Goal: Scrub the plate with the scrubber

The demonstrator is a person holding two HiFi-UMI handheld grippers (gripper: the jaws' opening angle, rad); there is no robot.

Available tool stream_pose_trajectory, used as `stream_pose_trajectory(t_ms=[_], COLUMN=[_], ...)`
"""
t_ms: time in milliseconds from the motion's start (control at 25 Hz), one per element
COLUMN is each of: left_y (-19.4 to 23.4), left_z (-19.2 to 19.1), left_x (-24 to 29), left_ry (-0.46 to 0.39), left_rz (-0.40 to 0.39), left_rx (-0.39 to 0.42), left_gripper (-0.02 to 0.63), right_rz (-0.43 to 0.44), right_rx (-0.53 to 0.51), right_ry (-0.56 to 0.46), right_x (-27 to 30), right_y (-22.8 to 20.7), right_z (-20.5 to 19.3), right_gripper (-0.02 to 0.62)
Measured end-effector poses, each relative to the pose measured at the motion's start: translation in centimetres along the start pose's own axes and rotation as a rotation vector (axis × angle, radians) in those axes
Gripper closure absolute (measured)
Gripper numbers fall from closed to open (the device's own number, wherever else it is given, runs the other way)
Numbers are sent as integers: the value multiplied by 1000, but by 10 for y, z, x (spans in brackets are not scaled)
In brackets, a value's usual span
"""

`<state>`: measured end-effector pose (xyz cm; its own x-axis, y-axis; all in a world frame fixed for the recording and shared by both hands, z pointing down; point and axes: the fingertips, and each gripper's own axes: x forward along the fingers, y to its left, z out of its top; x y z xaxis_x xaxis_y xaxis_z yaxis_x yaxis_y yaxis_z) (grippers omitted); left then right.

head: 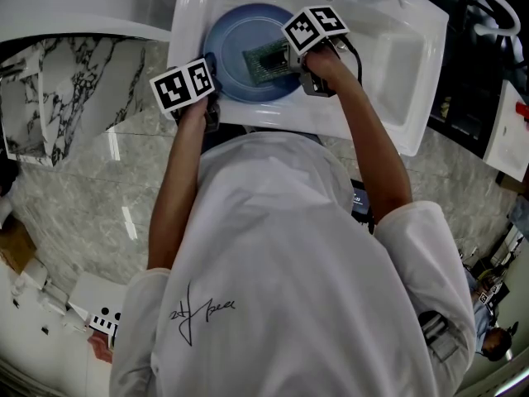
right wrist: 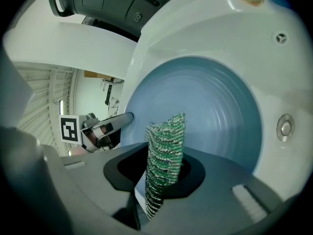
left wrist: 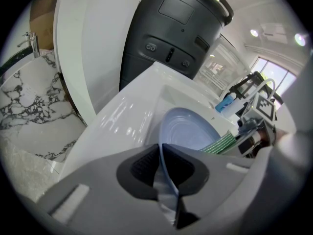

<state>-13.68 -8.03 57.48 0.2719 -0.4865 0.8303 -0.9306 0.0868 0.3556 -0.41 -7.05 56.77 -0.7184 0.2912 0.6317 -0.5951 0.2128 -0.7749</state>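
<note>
Left gripper is clamped on the plate rim at 8 o'clock (its marker cube hides the contact from above). Right gripper pinches the green scrubber over the plate, inside the sink.

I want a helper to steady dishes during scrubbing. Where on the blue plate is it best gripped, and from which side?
Grip the plate by its thin rim at the near left edge, coming from the person's side of the sink, as the left gripper does. The rim slips between the jaws, leaving the face free for the scrubber in the right gripper.
</note>
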Motion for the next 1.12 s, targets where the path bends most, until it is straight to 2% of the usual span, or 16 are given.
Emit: stream_pose_trajectory(t_ms=[280, 520, 1120], left_y=[3, 8, 8], left_z=[1, 4, 3], left_x=[-1, -2, -3], left_ry=[-13, -29, -31], left_rz=[23, 28, 33], left_rx=[1, -56, -42], left_gripper=[531, 535, 535], right_rz=[-74, -139, -268], right_rx=[-45, -95, -158], right_ry=[35, 67, 107], right_x=[-11, -19, -40], right_y=[-10, -17, -36], right_z=[-1, 1, 8], right_gripper=[528, 528, 528])
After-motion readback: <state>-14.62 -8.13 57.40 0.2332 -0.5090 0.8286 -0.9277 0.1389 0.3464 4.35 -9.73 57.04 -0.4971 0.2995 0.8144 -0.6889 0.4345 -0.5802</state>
